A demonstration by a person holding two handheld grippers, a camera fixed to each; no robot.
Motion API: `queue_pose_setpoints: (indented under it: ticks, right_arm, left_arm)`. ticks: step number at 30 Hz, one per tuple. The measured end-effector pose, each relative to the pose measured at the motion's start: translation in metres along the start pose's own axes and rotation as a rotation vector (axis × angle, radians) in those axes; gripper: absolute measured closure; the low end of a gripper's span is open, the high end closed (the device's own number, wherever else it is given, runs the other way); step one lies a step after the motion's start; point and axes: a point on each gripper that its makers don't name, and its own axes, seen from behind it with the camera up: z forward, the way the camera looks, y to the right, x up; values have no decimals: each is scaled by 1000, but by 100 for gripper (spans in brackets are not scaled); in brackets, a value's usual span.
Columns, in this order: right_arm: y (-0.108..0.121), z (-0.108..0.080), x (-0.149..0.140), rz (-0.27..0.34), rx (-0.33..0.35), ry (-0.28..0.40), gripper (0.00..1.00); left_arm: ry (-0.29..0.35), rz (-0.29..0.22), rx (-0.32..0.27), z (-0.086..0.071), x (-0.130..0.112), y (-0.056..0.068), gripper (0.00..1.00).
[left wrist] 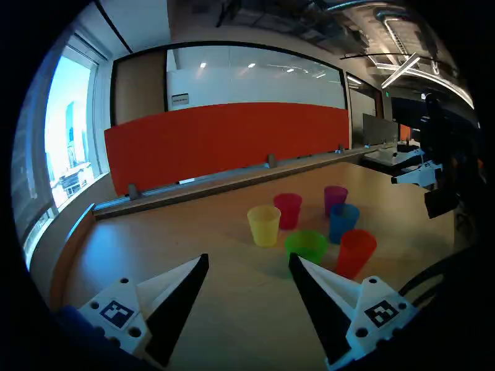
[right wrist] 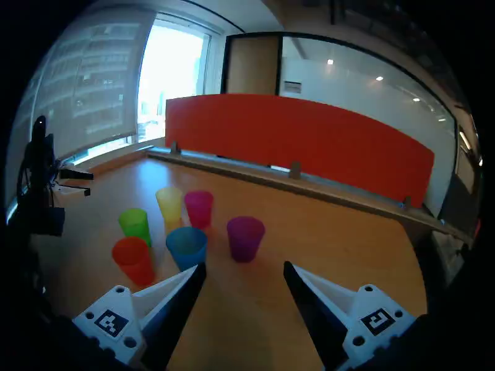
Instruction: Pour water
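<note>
Your left claw [left wrist: 247, 258] is released, its two fingers spread wide above the wooden counter [left wrist: 204, 229]. Six plastic cups stand upright in a loose cluster ahead of it and a little to its right. In the left gripper view the green cup [left wrist: 306, 245] is nearest, just beyond the tip of the right-hand finger. The orange cup [left wrist: 356, 250] stands beside that finger, on its outer side. The yellow cup [left wrist: 264, 224] sits straight ahead in the gap between the fingers, and the magenta cup [left wrist: 288, 209] is close behind it. The blue cup [left wrist: 343, 221] and purple cup [left wrist: 335, 199] are farther back on the right.

Your right claw [right wrist: 243, 266] is released too. In the right gripper view the blue cup sits just past the tip of the left-hand finger. The purple cup stands ahead in the open gap, and the other four lie off to the left. You cannot tell from either view whether any cup holds water. An orange-red divider panel [left wrist: 229, 142] runs along the far edge of the counter.
</note>
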Motion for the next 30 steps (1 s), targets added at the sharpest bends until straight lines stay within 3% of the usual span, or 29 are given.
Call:
queue_pose_setpoints:
  ticks: [6,12,18,30]
  right_arm:
    - [6,-8,18,14,-62,67,3]
    - [15,-12,31,64,-113,131,3]
    - [21,-16,38,94,-165,181,3]
    - [32,-30,54,119,-291,311,3]
  left_arm:
    - [60,-36,73,-9,15,-14,4]
    - [121,-89,112,-19,33,-19,4]
    - [176,-107,168,-27,48,-28,4]
    - [273,-160,214,-42,73,-28,4]
